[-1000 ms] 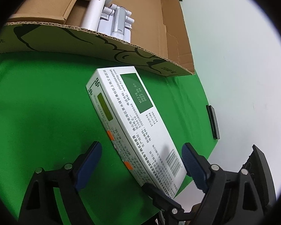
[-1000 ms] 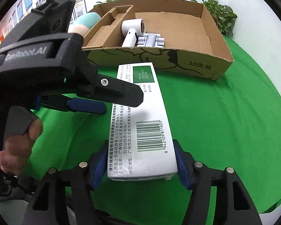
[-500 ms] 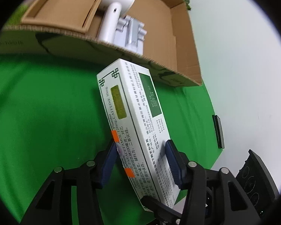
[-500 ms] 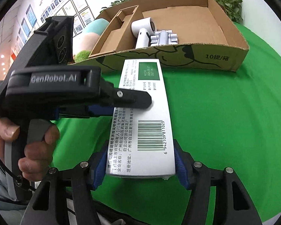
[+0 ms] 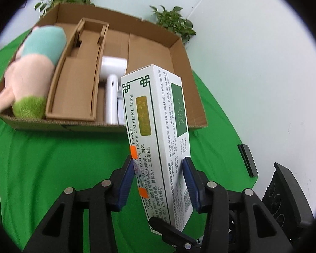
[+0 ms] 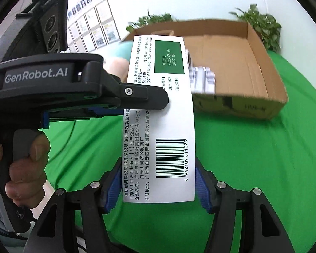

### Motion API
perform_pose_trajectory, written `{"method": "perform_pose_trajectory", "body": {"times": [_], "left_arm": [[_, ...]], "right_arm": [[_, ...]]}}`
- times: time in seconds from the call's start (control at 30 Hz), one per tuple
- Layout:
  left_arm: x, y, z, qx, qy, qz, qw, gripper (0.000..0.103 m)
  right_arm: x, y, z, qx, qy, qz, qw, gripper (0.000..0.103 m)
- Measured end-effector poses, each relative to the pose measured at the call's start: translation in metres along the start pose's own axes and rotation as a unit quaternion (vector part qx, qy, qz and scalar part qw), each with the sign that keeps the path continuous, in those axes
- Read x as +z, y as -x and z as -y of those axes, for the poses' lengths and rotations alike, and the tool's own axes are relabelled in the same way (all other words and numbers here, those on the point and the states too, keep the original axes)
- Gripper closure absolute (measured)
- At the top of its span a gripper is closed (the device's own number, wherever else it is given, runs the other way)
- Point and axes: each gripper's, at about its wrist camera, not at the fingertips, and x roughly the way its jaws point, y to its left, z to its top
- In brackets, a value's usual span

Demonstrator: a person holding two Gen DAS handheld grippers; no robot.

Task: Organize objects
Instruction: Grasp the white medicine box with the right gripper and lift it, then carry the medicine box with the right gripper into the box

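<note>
A green cloth [image 5: 52, 158] covers the table, which is bounded by a white wall; potted plants [image 5: 172, 21] are seen behind the far edge. At 12 o'clock on the cloth an open cardboard tray [image 5: 179, 48] is placed. Within it, a plush toy [image 5: 31, 71] is lodged at the 9 o'clock end, a cardboard insert [image 5: 78, 80] lies beside it, and a white hair dryer [image 5: 112, 88] with a grey attachment [image 6: 202, 80] is set near the middle.

A white medicine box [image 5: 158, 139] with green panels and a barcode is held above the cloth, in front of the tray's near wall, its far end pointing toward 12 o'clock. It is clamped by both claws. The left gripper [image 5: 158, 181] is applied across the box's narrow faces at mid-length; its jaws are closing, and the blue pads [image 5: 126, 181] are pressed on the carton. The right gripper [image 6: 155, 187] is clamped on the barcode end, one pad on each long edge. In the right wrist view the left gripper's body is seen at 9 o'clock, grasped by a hand [image 6: 16, 172]. A small black slab [image 5: 247, 160] lies at 3 o'clock by the cloth's edge.
</note>
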Motion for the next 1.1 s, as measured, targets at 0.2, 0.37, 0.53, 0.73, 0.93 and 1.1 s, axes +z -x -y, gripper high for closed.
{"method": "perform_pose_trajectory", "body": {"times": [0.2, 0.37, 0.53, 0.73, 0.93, 1.1], "left_arm": [[0.021, 0.013, 0.022, 0.014, -0.039, 0.031, 0.9987, 0.059], [0.040, 0.011, 0.041, 0.015, -0.066, 0.036, 0.9971, 0.058], [0.049, 0.004, 0.054, 0.014, -0.081, 0.030, 0.9961, 0.058], [0.068, -0.008, 0.070, 0.000, -0.098, 0.023, 0.9949, 0.059], [0.097, -0.024, 0.084, -0.011, -0.111, 0.005, 0.9938, 0.059], [0.123, -0.038, 0.092, -0.023, -0.107, -0.004, 0.9940, 0.061]], "right_arm": [[0.022, 0.014, 0.000, 0.007, 0.002, 0.040, 0.999, 0.045], [0.038, 0.022, 0.005, -0.002, 0.008, 0.066, 0.998, 0.045], [0.053, 0.022, 0.018, -0.007, 0.000, 0.073, 0.997, 0.045], [0.064, 0.025, 0.039, -0.016, -0.015, 0.081, 0.996, 0.045], [0.083, 0.032, 0.060, -0.031, -0.026, 0.087, 0.995, 0.045], [0.104, 0.033, 0.078, -0.031, -0.048, 0.087, 0.995, 0.045]]}}
